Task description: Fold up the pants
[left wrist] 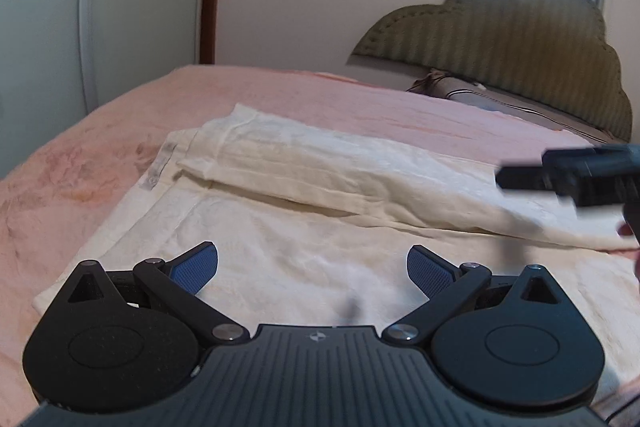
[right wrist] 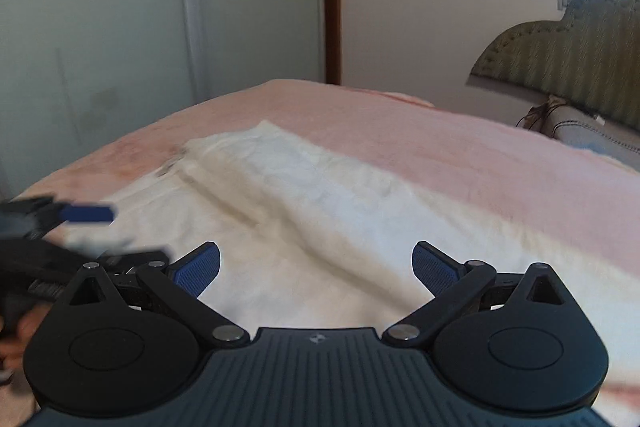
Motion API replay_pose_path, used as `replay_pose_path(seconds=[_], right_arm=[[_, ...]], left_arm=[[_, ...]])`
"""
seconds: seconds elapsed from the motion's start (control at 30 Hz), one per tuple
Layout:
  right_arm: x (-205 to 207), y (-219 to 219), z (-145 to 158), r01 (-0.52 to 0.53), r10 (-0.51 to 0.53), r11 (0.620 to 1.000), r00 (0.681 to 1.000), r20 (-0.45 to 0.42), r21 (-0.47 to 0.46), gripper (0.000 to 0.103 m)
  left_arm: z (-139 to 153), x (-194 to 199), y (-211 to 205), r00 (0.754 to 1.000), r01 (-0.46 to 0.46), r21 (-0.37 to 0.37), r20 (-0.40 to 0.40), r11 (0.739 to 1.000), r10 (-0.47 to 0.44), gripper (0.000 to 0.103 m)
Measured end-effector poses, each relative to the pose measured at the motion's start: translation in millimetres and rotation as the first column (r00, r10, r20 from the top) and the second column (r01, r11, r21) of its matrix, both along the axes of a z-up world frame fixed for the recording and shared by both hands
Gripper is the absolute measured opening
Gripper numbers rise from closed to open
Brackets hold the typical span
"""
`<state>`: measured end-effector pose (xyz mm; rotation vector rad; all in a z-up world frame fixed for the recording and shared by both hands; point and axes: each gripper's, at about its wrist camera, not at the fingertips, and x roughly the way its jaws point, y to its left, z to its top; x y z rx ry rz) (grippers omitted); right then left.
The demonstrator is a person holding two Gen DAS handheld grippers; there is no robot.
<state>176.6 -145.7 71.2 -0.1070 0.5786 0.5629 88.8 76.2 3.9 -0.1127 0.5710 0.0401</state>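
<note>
Two hand-held grippers, left & right, both w/ jaws spread wide, nothing in them, hovering over cream pants lying flat mid-bed on the pink blanket, one leg already doubled over the other. Fabric looks thin, limp, light; prob. sags & slides when lifted. Best pinch pts: waistband corners nr the bed's left edge, or the hems toward the headboard.
</note>
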Motion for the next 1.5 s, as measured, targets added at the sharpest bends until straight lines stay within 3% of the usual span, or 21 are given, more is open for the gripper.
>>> replay_pose_path(seconds=[0.13,0.37,0.6,0.63,0.67,0.73,0.8,0.9,1.0,1.1,1.2,1.23,1.33,1.4,1.5], right_arm=[[76,9,-7,0.019,-0.017,0.999,0.998,-0.065,0.031,0.103],[183,25,-45,-0.010,0.002,0.999,0.987,-0.163,-0.046,0.103],[254,54,-78,-0.160,0.152,0.987,0.944,-0.294,-0.003,0.101],[259,60,-80,-0.195,0.180,0.981,0.936,-0.303,-0.019,0.098],[262,69,-82,-0.237,0.213,0.971,0.926,-0.310,-0.041,0.085],[264,77,-82,-0.305,0.271,0.950,0.913,-0.304,-0.068,0.071],[263,79,-79,-0.358,0.328,0.932,0.892,-0.311,-0.046,0.031],[254,82,-76,-0.397,0.361,0.915,0.883,-0.300,-0.067,0.018],[232,86,-71,-0.375,0.342,0.914,0.917,-0.204,-0.153,0.011],[191,100,-63,-0.330,0.341,0.884,0.940,-0.026,-0.331,0.010],[136,110,-51,-0.275,0.380,0.843,0.912,0.152,-0.462,0.009],[121,110,-48,-0.265,0.394,0.835,0.900,0.187,-0.483,0.009],[68,109,-40,-0.238,0.443,0.805,0.850,0.284,-0.543,0.009],[32,106,-38,-0.222,0.479,0.782,0.812,0.334,-0.582,0.009],[-14,101,-36,-0.219,0.517,0.763,0.771,0.372,-0.608,0.009]], left_arm=[[-12,16,12,0.999,-0.023,-0.014,-0.023,1.000,0.023,0.102],[-36,28,11,0.998,-0.018,0.044,-0.068,0.999,0.021,0.103],[-44,32,-6,0.996,0.007,0.148,-0.092,0.989,0.007,0.103],[-44,32,-7,0.995,0.008,0.152,-0.095,0.988,0.007,0.103],[-45,33,-6,0.995,0.008,0.150,-0.095,0.989,0.006,0.103],[-45,33,-5,0.995,0.008,0.144,-0.096,0.990,0.006,0.103],[-45,34,-5,0.995,0.008,0.144,-0.096,0.990,0.006,0.103],[-46,34,-5,0.995,0.008,0.145,-0.096,0.989,0.006,0.103],[-45,35,-3,0.996,0.008,0.129,-0.092,0.992,0.004,0.103],[-40,30,12,0.998,0.005,0.029,-0.057,1.000,-0.003,0.102],[-33,25,40,0.999,-0.034,-0.174,-0.018,0.984,0.031,0.102],[-31,24,51,0.999,-0.051,-0.251,-0.016,0.967,0.048,0.102],[-28,22,82,0.996,-0.093,-0.480,-0.032,0.872,0.089,0.102],[-23,22,95,0.995,-0.092,-0.552,-0.025,0.829,0.094,0.102],[-10,16,106,0.993,-0.068,-0.618,0.035,0.783,0.114,0.102]])
